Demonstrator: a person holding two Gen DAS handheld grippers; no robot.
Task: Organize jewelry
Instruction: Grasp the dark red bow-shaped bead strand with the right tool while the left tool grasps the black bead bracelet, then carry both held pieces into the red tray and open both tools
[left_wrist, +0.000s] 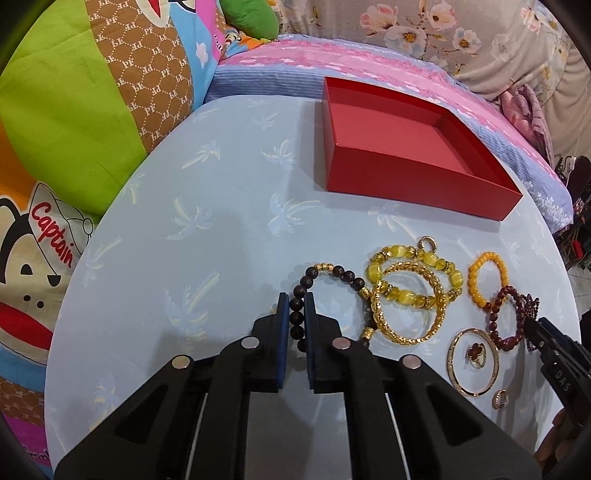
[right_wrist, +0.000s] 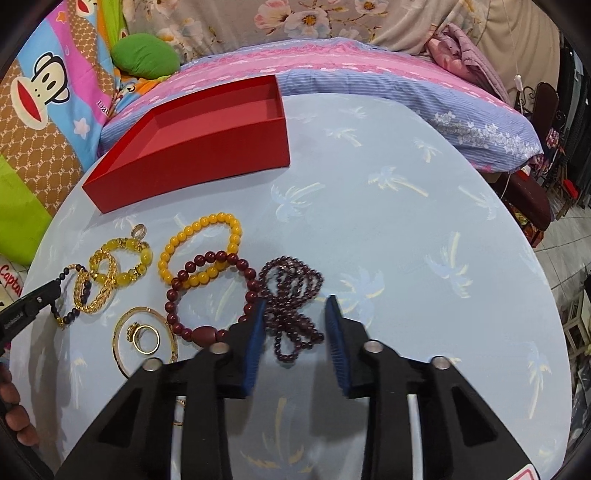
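**Left wrist view: fingers pinch the dark beads**

The left gripper (left_wrist: 295, 314) has its fingers clamped narrowly on the dark brown round-bead bracelet (left_wrist: 334, 271) lying on the pale blue palm-print desk (left_wrist: 207, 229). The right gripper (right_wrist: 297, 332) is spread wide around the garnet-red small-bead strand (right_wrist: 291, 280). The shallow red cardboard box (left_wrist: 424, 184) stands beyond the jewelry.

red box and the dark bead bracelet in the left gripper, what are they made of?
Red box: looks like matte paperboard, with thin straight walls, crisp folded edges and no gloss.
Dark bead bracelet: round, dull brown-black beads, probably wood though stone is possible, with shiny gold-coloured, likely metal, spacer beads. The left gripper is pinching it.
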